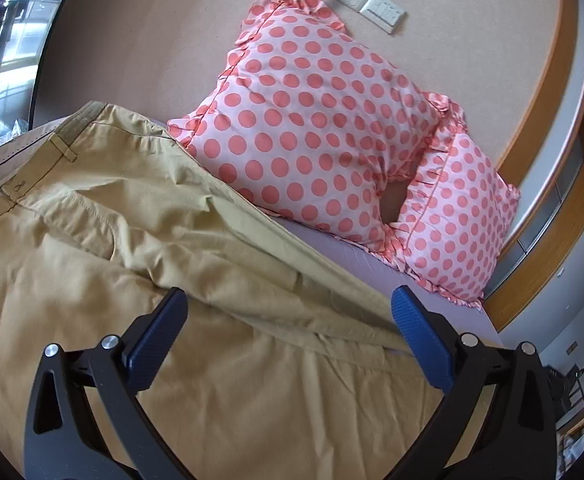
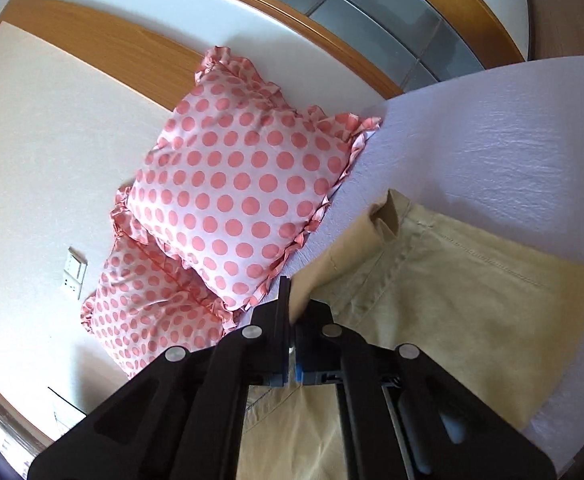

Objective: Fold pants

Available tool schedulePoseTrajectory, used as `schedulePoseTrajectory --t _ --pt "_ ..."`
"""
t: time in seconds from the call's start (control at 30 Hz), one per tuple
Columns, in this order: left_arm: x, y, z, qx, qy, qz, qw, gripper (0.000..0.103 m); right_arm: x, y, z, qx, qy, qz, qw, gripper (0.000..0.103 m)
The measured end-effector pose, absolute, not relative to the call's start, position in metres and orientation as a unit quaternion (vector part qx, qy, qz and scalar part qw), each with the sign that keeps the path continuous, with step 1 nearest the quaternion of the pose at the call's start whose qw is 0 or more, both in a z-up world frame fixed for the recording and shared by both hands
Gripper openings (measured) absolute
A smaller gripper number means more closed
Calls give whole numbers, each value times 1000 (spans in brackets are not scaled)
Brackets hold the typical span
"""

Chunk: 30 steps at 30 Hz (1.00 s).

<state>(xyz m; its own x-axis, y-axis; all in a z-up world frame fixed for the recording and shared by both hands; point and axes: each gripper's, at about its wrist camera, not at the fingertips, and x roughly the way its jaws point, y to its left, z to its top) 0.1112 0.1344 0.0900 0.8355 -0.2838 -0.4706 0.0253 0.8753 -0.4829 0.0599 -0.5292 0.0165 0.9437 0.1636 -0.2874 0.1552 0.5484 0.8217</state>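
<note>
Tan pants lie spread on a lilac bed sheet, waistband at the far left. My left gripper is open and empty, its blue pads hovering just above the upper leg fabric. In the right wrist view my right gripper is shut on the pants near a leg hem, lifting a fold of the cloth. The other leg end lies flat on the sheet to the right.
Two pink polka-dot pillows lean against the wall beyond the pants. A wall socket and switch plate sit above them. A wooden headboard trim runs along the wall. The bed edge drops off at the right.
</note>
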Motion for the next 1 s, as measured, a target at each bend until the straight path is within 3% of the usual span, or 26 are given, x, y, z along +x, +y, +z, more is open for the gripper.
schedulePoseTrajectory --t 0.33,0.4,0.47,0.53,0.73,0.87,1.0 --pt "281 148 70 -191 411 58 890 95 39 -530 11 467 160 16 870 2" --pt "305 154 55 -181 447 89 872 67 39 -529 12 466 160 16 870 2" --pt "307 168 43 -225 468 68 852 7 39 -529 12 467 159 20 870 2" --pt "280 183 42 -286 449 47 845 6 39 -531 13 464 160 21 871 2" --pt "122 183 73 -238 373 0 897 9 25 -547 14 449 154 -7 880 2" --pt "24 180 45 -249 374 1 893 10 14 -558 0 450 174 -41 875 2" --pt "-18 178 18 -270 384 8 883 10 6 -563 -18 456 201 -65 865 2"
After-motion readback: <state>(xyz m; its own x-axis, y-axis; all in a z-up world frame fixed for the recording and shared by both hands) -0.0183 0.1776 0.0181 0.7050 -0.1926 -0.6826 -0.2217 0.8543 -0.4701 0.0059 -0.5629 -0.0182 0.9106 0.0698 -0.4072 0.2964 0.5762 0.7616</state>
